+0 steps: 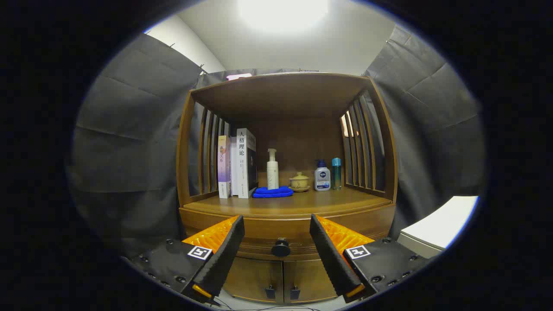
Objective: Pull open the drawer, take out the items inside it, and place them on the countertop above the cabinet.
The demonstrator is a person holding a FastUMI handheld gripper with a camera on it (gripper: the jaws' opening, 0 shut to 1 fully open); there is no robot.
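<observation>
The tool (276,231) had its fingers spread apart, holding nothing. The drawer (281,235) sat closed under the tabletop (302,201), its round knob (281,248) between the fingers and just beyond them, untouched. Books (237,164) and bottles (322,176) stood on the tabletop farther back.

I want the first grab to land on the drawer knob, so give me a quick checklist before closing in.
1. Gripper fingers open: ok.
2. Drawer knob centred between the fingers: ok.
3. Fingers touching the knob: not ok, it sits beyond them.
4. Drawer shut: ok, front flush.
5. Free countertop in front of the blue cloth: ok.
6. Items inside the drawer: cannot tell.
</observation>
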